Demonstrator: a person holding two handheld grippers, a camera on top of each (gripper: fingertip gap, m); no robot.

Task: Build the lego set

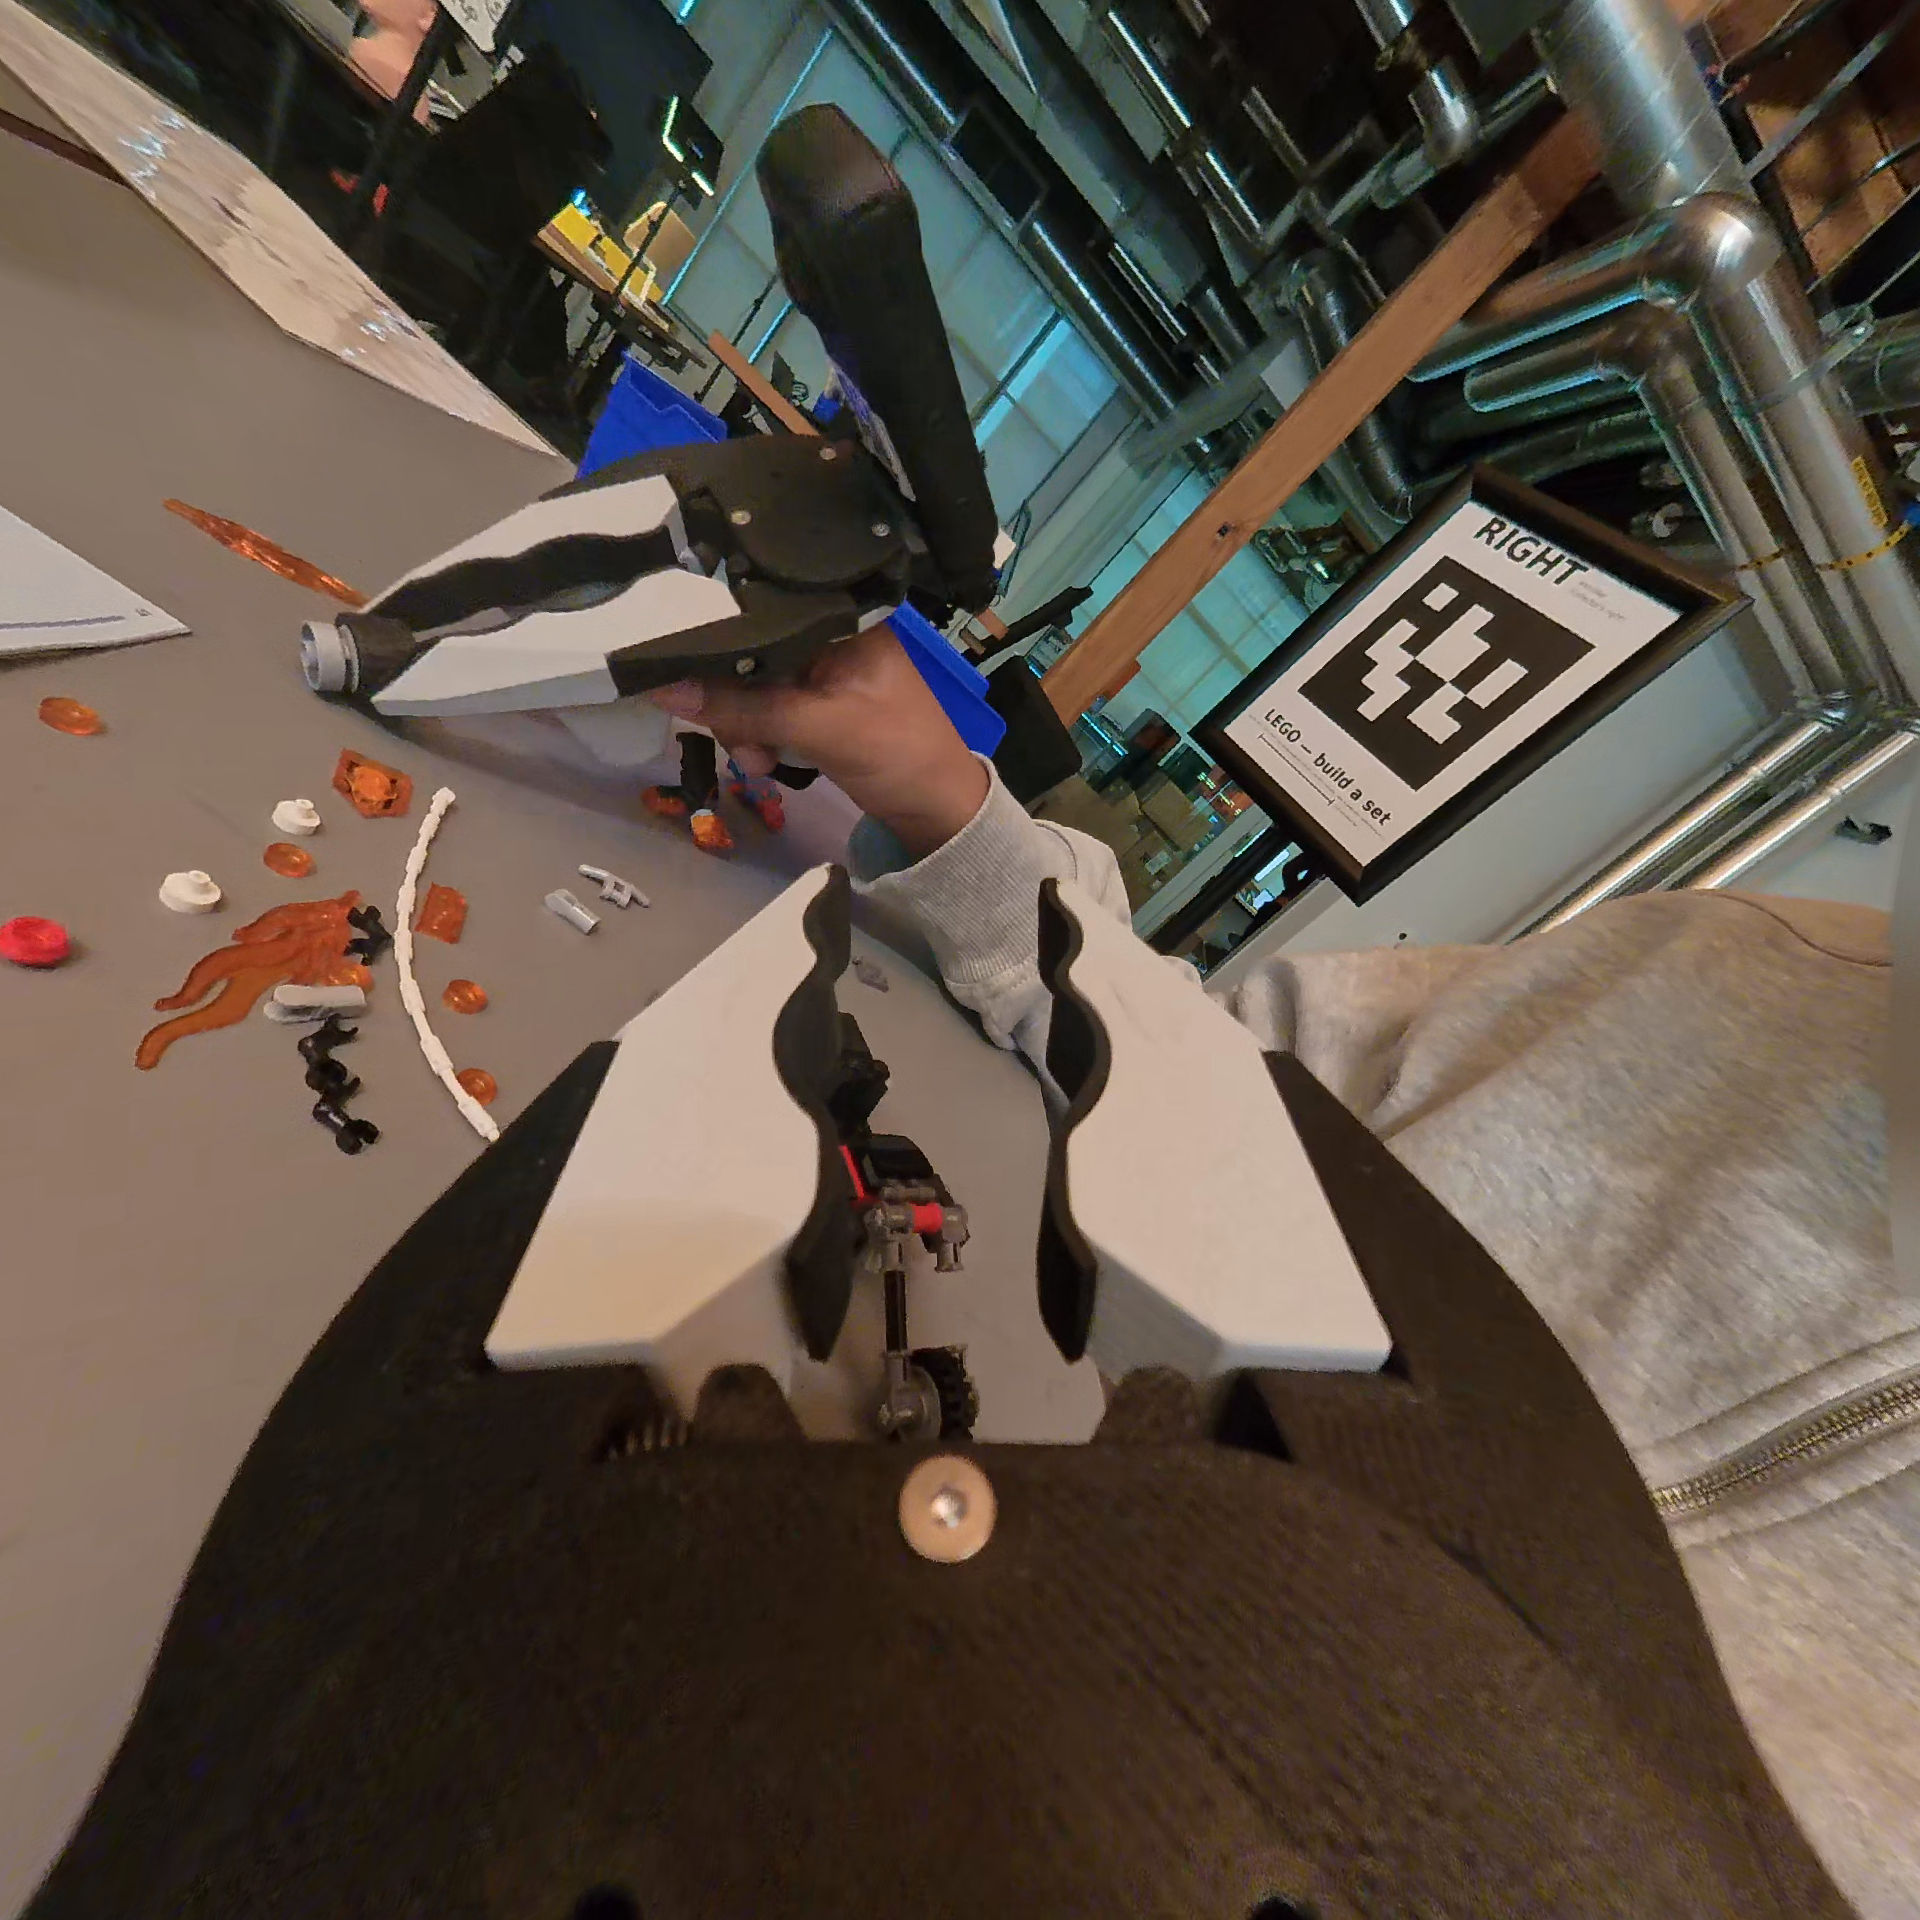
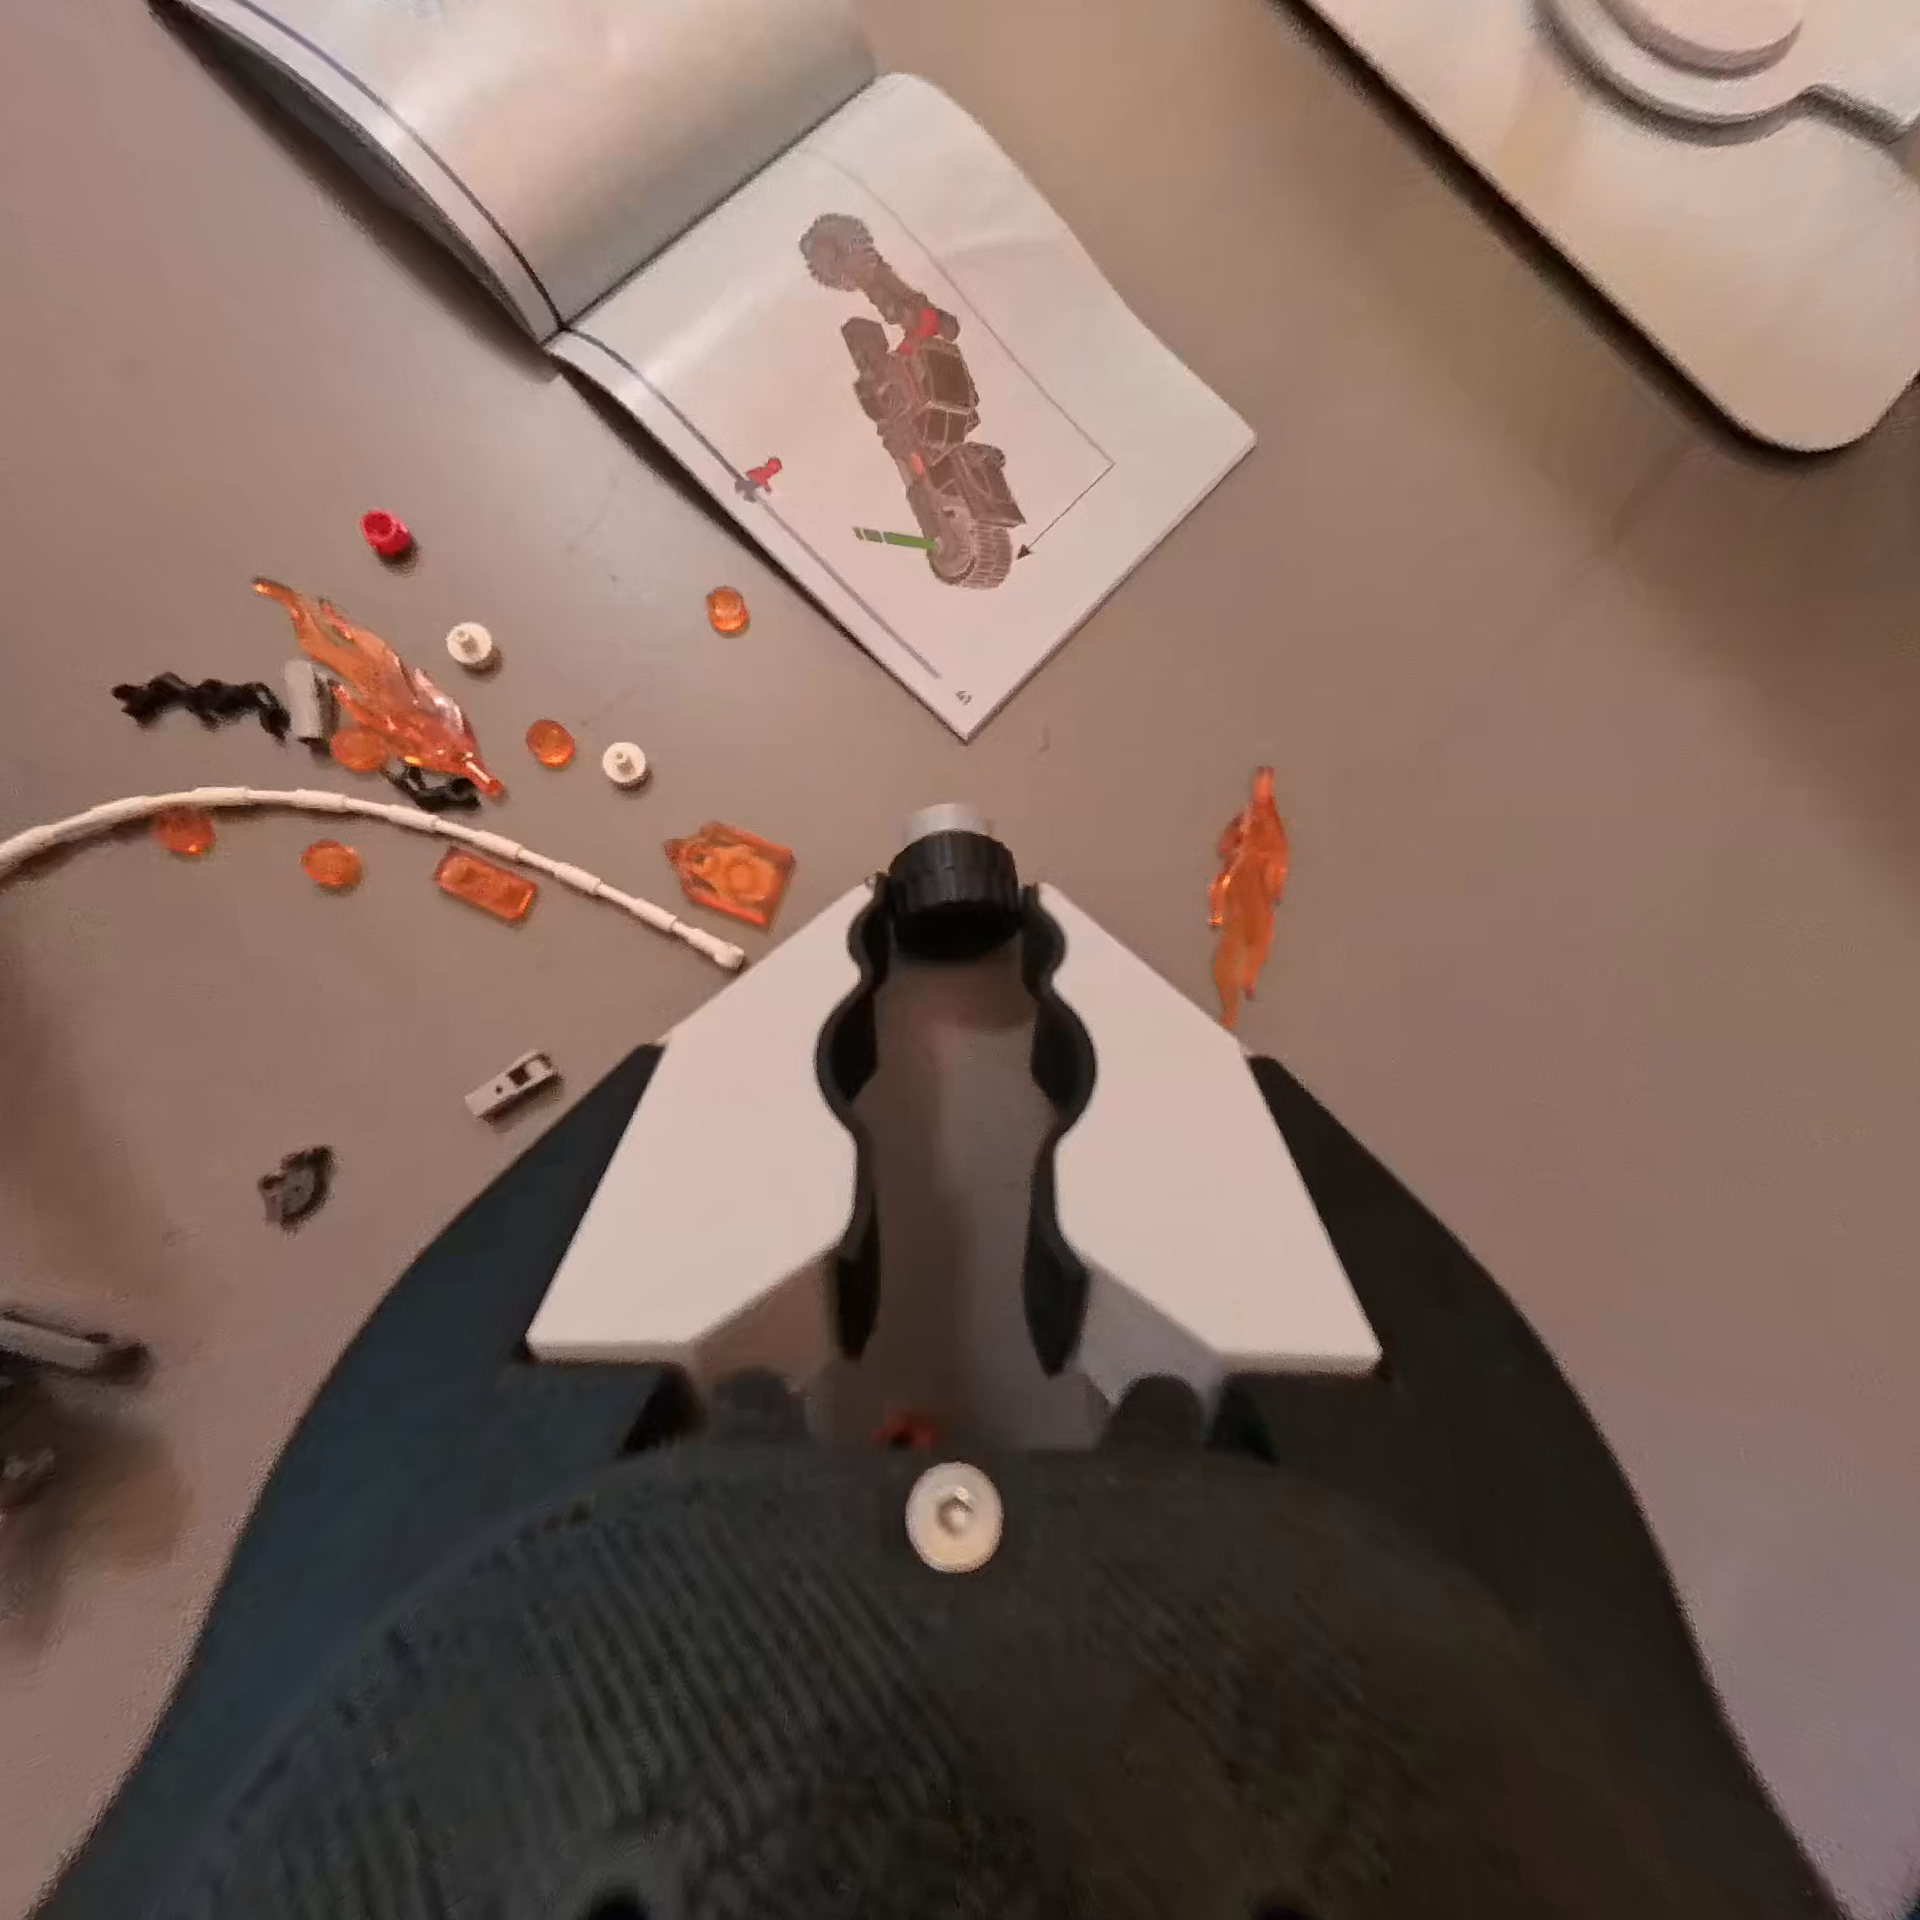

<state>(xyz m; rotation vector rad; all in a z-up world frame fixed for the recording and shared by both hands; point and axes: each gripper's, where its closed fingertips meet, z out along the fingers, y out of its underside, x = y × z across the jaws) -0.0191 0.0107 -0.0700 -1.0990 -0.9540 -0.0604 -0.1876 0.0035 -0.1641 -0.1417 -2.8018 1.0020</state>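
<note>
My left gripper [image 1: 940, 888] is tilted above the grey table [image 1: 208, 395] and is shut on a partly built lego motorcycle [image 1: 904, 1216]. The motorcycle is black and grey with red bits and lies lengthwise deep between the pads, against the left pad. Its small toothed wheel [image 1: 940, 1387] is near the gripper's base. My right gripper [image 2: 954, 920] is shut on a black tyre with a grey hub [image 2: 951, 883] at its fingertips. In the left wrist view the right gripper [image 1: 364, 649] holds this wheel [image 1: 335, 652] low over the table.
An open instruction booklet [image 2: 914, 416] lies ahead. Loose parts lie to the left: an orange flame [image 2: 384, 675], a white bendy rod [image 2: 364, 821], a red stud [image 2: 387, 532] and a black chain [image 2: 197, 701]. Another flame [image 2: 1247, 894] lies to the right. A white tray [image 2: 1662, 208] is at the far right. The flame [image 2: 1247, 894] lies around 5 centimeters away from my right fingertips.
</note>
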